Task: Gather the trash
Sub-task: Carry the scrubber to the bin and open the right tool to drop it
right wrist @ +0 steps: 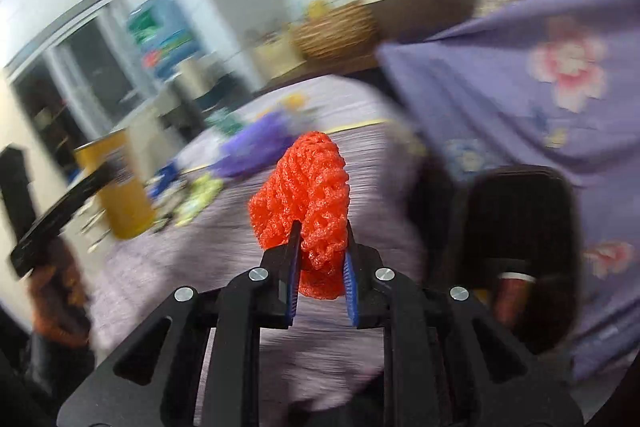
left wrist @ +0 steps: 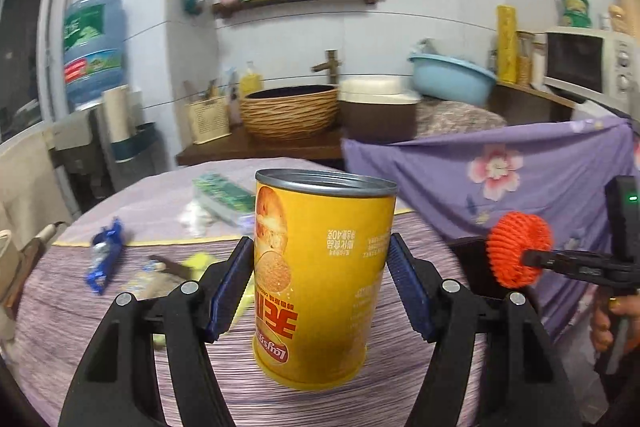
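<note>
the right gripper (right wrist: 320, 259), clenched on the orange foam net (right wrist: 308, 187), hangs nearer the dark bin (right wrist: 520, 227) just to its right, while the left gripper (left wrist: 320, 287) grips the upright yellow can (left wrist: 320, 279) farther off.

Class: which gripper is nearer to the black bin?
Right. The right gripper, clamping orange foam netting, is beside the black bin; the left gripper, holding the yellow can, is farther.
</note>
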Demonstrator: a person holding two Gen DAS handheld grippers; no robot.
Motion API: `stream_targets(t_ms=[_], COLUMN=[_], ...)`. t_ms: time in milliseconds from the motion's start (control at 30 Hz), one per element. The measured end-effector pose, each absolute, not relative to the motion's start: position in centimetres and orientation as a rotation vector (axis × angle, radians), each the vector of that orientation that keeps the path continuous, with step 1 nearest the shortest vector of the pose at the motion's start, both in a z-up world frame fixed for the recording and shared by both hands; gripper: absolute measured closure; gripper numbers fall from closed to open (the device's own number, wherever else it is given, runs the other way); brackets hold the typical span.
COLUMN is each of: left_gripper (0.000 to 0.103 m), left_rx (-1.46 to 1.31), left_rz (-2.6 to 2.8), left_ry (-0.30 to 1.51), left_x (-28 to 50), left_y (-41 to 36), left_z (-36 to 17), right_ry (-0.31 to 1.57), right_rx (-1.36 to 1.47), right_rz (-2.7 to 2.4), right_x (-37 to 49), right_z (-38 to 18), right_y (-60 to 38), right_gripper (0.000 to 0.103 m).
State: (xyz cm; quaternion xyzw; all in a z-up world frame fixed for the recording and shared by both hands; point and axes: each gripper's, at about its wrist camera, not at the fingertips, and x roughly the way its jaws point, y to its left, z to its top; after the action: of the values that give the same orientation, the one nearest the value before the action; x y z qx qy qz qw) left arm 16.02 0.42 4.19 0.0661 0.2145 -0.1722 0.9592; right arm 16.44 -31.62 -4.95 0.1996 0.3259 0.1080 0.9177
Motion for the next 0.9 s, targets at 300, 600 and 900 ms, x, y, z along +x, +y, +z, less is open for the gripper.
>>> stream_targets(t_ms=[300,600,900], left_gripper=[0.036,0.036,0.036], left_rx=[0.113,0.137,0.134], left_rz=[-0.616,-0.705,-0.71], left_ry=[0.489,0.625,0.748], left_x=[16.1,16.7,18.6], left_y=[-11.7,-19.5,-22.7], left_z=[1.6,-3.9,-8.2], right_ry=[0.854,1.001,0.997], right_rx=[0.38,0.369,0.401], right_rz=[-0.074,-0.136,-0.16], right_x=[17.4,19.7,18.6], right_z=[-13.1,-21.1,-22.5], right_y=[-39.3,-40.7,-41.7], right_gripper=[0.084,0.081,0.053])
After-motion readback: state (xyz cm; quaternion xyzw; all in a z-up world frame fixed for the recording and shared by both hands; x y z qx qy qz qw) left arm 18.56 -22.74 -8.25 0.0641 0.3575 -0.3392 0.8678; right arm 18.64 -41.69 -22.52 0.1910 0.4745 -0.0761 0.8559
